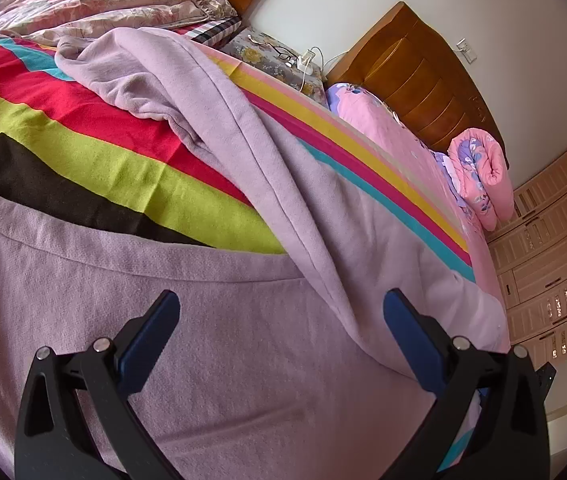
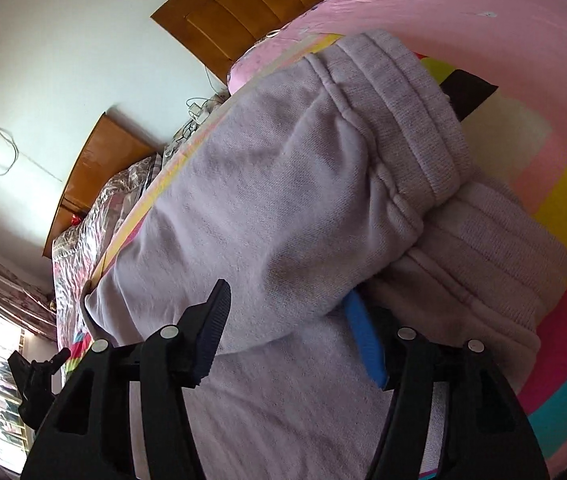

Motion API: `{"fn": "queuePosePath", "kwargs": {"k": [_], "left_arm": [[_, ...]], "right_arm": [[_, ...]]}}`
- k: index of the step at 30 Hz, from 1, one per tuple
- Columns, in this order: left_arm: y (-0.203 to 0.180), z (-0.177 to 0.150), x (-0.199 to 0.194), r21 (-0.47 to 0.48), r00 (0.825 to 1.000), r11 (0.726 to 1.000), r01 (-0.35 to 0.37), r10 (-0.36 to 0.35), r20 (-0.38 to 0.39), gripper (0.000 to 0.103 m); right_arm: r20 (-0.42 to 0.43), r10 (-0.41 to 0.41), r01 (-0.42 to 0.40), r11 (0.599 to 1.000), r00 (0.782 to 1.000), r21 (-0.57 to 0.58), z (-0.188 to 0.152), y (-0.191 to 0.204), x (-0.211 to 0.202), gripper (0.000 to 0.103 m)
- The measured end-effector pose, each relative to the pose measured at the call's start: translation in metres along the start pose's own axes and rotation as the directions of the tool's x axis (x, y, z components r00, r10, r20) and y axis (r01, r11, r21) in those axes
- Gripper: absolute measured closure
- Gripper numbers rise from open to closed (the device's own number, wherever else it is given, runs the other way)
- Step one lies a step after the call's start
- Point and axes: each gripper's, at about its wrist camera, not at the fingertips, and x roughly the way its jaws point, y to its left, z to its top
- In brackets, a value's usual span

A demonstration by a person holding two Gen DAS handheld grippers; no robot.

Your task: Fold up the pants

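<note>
The pants [image 1: 211, 360], lilac and of a thick knitted fleece, lie spread on a striped blanket [image 1: 95, 140] over the bed [image 1: 415, 136]; one leg [image 1: 219, 120] is drawn up and across so that it runs as a long ridge away from the left gripper [image 1: 281, 304]; in the right wrist view the ribbed waistband [image 2: 415, 120] is folded back over itself, near the blanket's edge.

The left gripper hovers low over the cloth with its jaws wide apart and nothing between them; the right gripper [image 2: 289, 300] also has its jaws wide apart, one blue pad [image 2: 365, 344] tucked beside a fold of cloth, but nothing is pinched.

The cloth looks soft, limp and fairly light, though bulky where it doubles; it should drape and sag rather than hold a line, and it will likely cling to the blanket more than slide, so a dragged fold could pull the blanket along. The firmest holds seem to be the ribbed waistband and the stitched side seam [image 1: 267, 184], where the layers are thick enough for the jaws to bite; a pinch in the middle of a panel would probably catch only the top layer.

No brand, label or writing can be read on the pants or anything near them.
</note>
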Motion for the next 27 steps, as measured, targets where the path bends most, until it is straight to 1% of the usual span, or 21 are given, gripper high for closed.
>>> {"fn": "queuePosePath", "kwargs": {"k": [1, 2, 3, 4, 5, 6, 7, 8, 10, 12, 13, 14, 15, 16, 18, 19, 20, 21, 22, 25, 27], "left_arm": [[0.0, 0.001, 0.002, 0.002, 1.0, 1.0, 0.0, 0.0, -0.004, 0.001], [0.0, 0.002, 0.003, 0.0, 1.0, 1.0, -0.001, 0.001, -0.007, 0.001], [0.001, 0.002, 0.003, -0.004, 1.0, 1.0, -0.001, 0.001, -0.008, 0.001], [0.0, 0.005, 0.005, -0.011, 1.0, 1.0, 0.0, 0.0, -0.01, 0.001], [0.001, 0.008, 0.007, -0.021, 1.0, 1.0, 0.0, 0.0, -0.015, 0.001], [0.001, 0.013, 0.01, -0.032, 1.0, 0.999, 0.001, -0.001, -0.02, 0.001], [0.0, 0.019, 0.012, -0.039, 1.0, 0.999, 0.01, -0.011, -0.025, 0.002], [-0.003, 0.026, 0.015, -0.043, 0.999, 0.999, 0.021, -0.022, -0.028, 0.002], [-0.007, 0.04, 0.022, -0.05, 1.0, 0.999, 0.018, -0.019, -0.021, 0.002], [-0.013, 0.056, 0.032, -0.049, 1.0, 0.999, -0.001, 0.0, -0.023, 0.003], [-0.015, 0.064, 0.038, -0.047, 0.999, 0.999, -0.02, 0.019, -0.03, 0.009], [-0.014, 0.071, 0.045, -0.05, 0.998, 0.998, -0.04, 0.038, -0.04, 0.018], [-0.013, 0.077, 0.052, -0.057, 0.997, 0.997, -0.059, 0.056, -0.057, 0.023], [-0.011, 0.082, 0.06, -0.066, 0.994, 0.995, -0.08, 0.074, -0.079, 0.033], [-0.005, 0.088, 0.074, -0.077, 0.99, 0.993, -0.087, 0.077, -0.115, 0.042], [-0.004, 0.09, 0.08, -0.072, 0.99, 0.994, -0.078, 0.069, -0.123, 0.06], [-0.002, 0.091, 0.08, -0.062, 0.991, 0.994, -0.085, 0.078, -0.111, 0.078], [-0.003, 0.091, 0.076, -0.053, 0.994, 0.995, -0.08, 0.076, -0.081, 0.086], [-0.006, 0.093, 0.068, -0.035, 0.997, 0.997, -0.07, 0.068, -0.047, 0.091], [-0.03, 0.104, 0.035, 0.061, 0.996, 0.996, -0.065, 0.061, 0.067, 0.093], [-0.046, 0.12, 0.016, 0.096, 0.995, 0.994, -0.053, 0.045, 0.087, 0.093]], "right_arm": [[0.012, 0.001, -0.001, 1.0, 1.0, 0.005, 0.002, 0.0, -0.001, 0.048], [0.026, 0.005, -0.006, 0.999, 1.0, 0.036, 0.004, -0.005, -0.002, 0.055], [0.032, -0.001, -0.001, 0.997, 0.999, 0.074, 0.007, -0.011, -0.001, 0.057], [0.041, -0.012, 0.007, 0.994, 0.999, 0.109, 0.008, -0.017, -0.001, 0.064], [0.047, -0.021, 0.014, 0.992, 0.999, 0.129, 0.008, -0.02, 0.001, 0.068], [0.051, -0.034, 0.028, 0.994, 0.998, 0.109, 0.008, -0.018, 0.003, 0.069], [0.06, -0.058, 0.054, 0.996, 0.997, 0.074, 0.007, -0.013, 0.005, 0.075], [0.071, -0.057, 0.053, 0.997, 0.996, 0.057, 0.006, -0.01, 0.005, 0.083], [0.082, -0.038, 0.033, 0.997, 0.996, 0.067, 0.005, -0.013, 0.005, 0.088], [0.088, -0.021, 0.015, 0.997, 0.996, 0.069, 0.007, -0.016, 0.005, 0.088], [0.09, -0.02, 0.014, 0.998, 0.996, 0.063, 0.005, -0.016, 0.003, 0.088], [0.091, -0.019, 0.014, 0.998, 0.996, 0.057, 0.005, -0.018, 0.002, 0.088], [0.091, -0.017, 0.012, 0.998, 0.996, 0.054, 0.005, -0.019, 0.001, 0.088], [0.091, -0.011, 0.006, 0.998, 0.996, 0.055, 0.004, -0.02, -0.001, 0.088], [0.092, 0.001, -0.006, 0.999, 0.996, 0.054, 0.002, -0.024, -0.005, 0.088], [0.093, 0.003, -0.008, 0.999, 0.996, 0.052, -0.002, -0.024, -0.008, 0.088], [0.093, 0.006, -0.011, 0.999, 0.996, 0.051, -0.001, -0.025, -0.009, 0.088], [0.094, 0.01, -0.014, 0.999, 0.995, 0.048, -0.001, -0.026, -0.01, 0.089], [0.097, 0.014, -0.019, 0.999, 0.995, 0.045, -0.001, -0.027, -0.012, 0.089], [0.111, 0.052, -0.055, 0.998, 0.992, 0.021, 0.01, -0.025, -0.025, 0.09], [0.122, 0.074, -0.072, 0.997, 0.99, -0.019, 0.031, -0.011, -0.031, 0.091]]}}
